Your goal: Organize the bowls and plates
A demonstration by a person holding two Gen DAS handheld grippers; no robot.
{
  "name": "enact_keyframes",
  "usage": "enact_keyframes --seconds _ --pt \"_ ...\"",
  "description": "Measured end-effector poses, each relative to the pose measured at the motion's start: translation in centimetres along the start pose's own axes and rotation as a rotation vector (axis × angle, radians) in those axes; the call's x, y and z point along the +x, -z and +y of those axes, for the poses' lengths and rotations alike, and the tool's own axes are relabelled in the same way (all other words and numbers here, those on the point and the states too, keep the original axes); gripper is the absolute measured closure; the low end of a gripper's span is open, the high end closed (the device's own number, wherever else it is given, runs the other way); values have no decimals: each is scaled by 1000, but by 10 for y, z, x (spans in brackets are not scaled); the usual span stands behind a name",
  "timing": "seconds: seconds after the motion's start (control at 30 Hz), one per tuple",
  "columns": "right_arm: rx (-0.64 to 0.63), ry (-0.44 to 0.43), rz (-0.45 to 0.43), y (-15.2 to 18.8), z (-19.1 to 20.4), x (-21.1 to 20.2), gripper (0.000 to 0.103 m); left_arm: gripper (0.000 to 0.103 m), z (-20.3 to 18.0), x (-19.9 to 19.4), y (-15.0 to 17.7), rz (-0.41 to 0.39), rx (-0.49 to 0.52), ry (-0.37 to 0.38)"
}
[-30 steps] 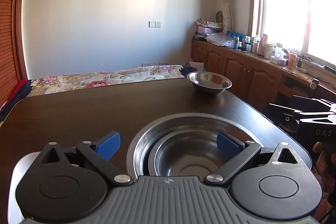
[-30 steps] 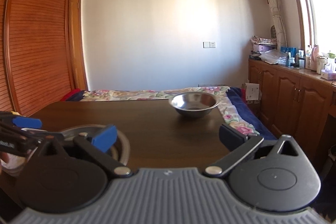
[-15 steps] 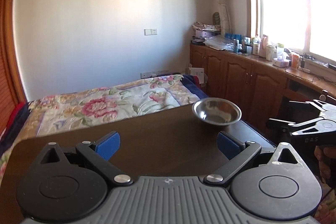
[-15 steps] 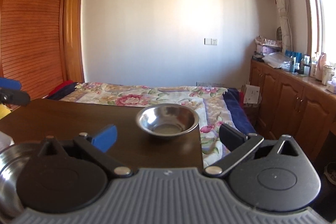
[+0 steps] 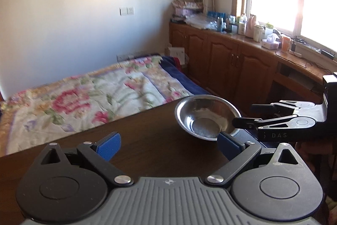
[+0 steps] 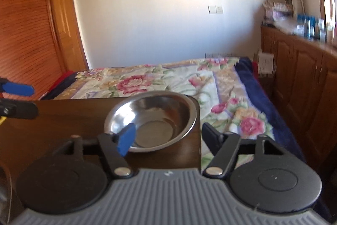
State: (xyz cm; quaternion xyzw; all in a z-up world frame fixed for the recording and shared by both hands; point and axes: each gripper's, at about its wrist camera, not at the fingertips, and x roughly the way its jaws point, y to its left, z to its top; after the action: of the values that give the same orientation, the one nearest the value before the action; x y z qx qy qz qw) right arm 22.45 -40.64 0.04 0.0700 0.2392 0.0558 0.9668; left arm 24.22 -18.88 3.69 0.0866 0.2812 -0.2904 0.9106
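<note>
At the table [image 6: 63,119] corner, bowl [image 6: 155,119] between spread right tongs [image 6: 168,136].

Right gripper [image 6: 166,136] jaws wide apart, straddling steel bowl [image 6: 150,120] at centre frame. Bowl upright on dark table [image 6: 63,117] near its corner. Left gripper's blue fingertip [image 6: 18,89] at left edge.

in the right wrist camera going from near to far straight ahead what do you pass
Right gripper, open → steel bowl at the corner of the dark wooden table → floral bedspread → white wall with a light switch plate.
</note>
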Motion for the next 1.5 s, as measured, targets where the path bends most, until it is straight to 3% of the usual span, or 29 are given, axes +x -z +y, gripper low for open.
enact_keyframes --seconds 0.13,0.23,0.3,0.47,0.63,0.7,0.83,0.93,1.13,1.5 --pt "26 3 24 -2 -8 7 39 11 6 34 -11 45 -17 32" --pt "46 -5 46 -3 -13 11 42 20 8 56 -17 81 -23 56" --pt "76 -18 61 -3 -17 14 45 30 9 69 -20 104 -25 77" --pt "150 -57 90 -2 -25 21 55 41 11 97 -25 155 -44 108" --pt "190 -106 107 -6 -27 26 66 51 7 114 -27 187 -39 121" --pt "204 -120 110 -8 -28 27 68 61 6 120 -26 200 -43 127" --pt "229 -137 124 -7 -30 31 77 65 8 129 -24 228 -63 158" --pt "240 -148 129 -5 -29 33 81 82 8 133 -22 243 -67 177" --pt "252 -142 132 -7 -28 31 86 86 7 123 -24 225 -72 167" --pt "207 -154 69 -27 -3 1 87 86 10 71 -40 159 -47 139"
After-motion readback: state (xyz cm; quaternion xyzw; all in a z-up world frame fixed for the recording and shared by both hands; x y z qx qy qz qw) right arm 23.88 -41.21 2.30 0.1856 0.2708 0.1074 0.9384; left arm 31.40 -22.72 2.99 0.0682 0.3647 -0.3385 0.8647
